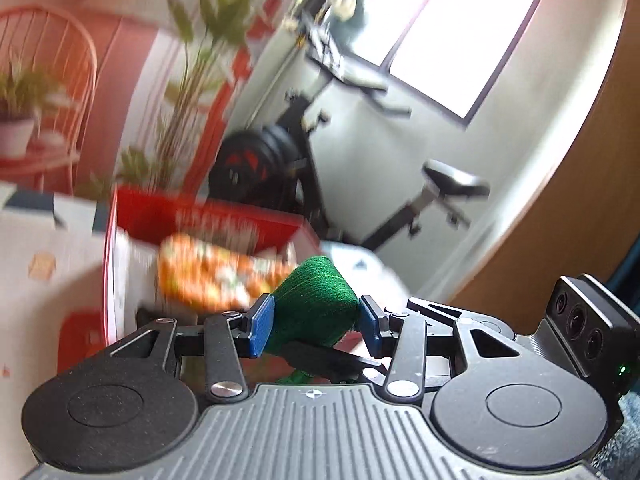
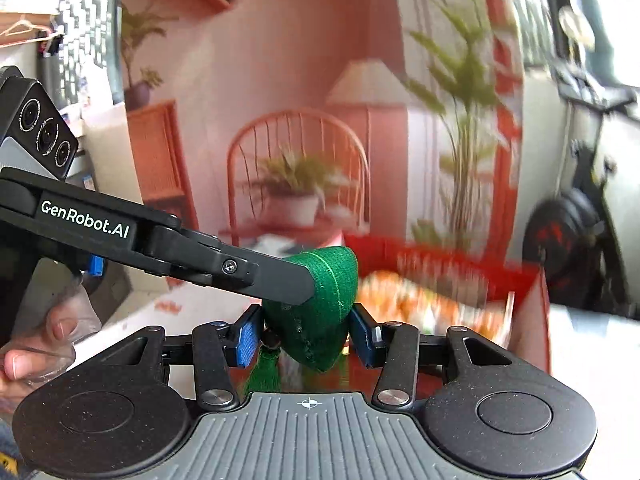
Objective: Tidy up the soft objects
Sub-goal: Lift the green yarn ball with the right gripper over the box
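Note:
A green fabric piece [image 1: 316, 292] with a tassel hanging below is held up between both grippers. My left gripper [image 1: 316, 320] is shut on it, with the blue pads [image 1: 262, 326] pressing its sides. My right gripper [image 2: 306, 332] is also shut on the green fabric [image 2: 332, 280], and its tassel [image 2: 264, 372] dangles by the left pad. One finger of the left gripper [image 2: 276, 280] reaches in from the left onto the cloth's top. Beyond and below stands a red box [image 1: 208, 216] holding an orange-patterned soft item [image 1: 208, 276], both blurred.
A white patterned surface [image 1: 48, 248] lies left of the red box. An exercise bike [image 1: 280, 160] stands behind it near a window. A wooden panel [image 1: 580, 200] curves along the right. A pink printed backdrop [image 2: 296, 168] fills the far side. A person's hand [image 2: 24, 344] grips the left tool.

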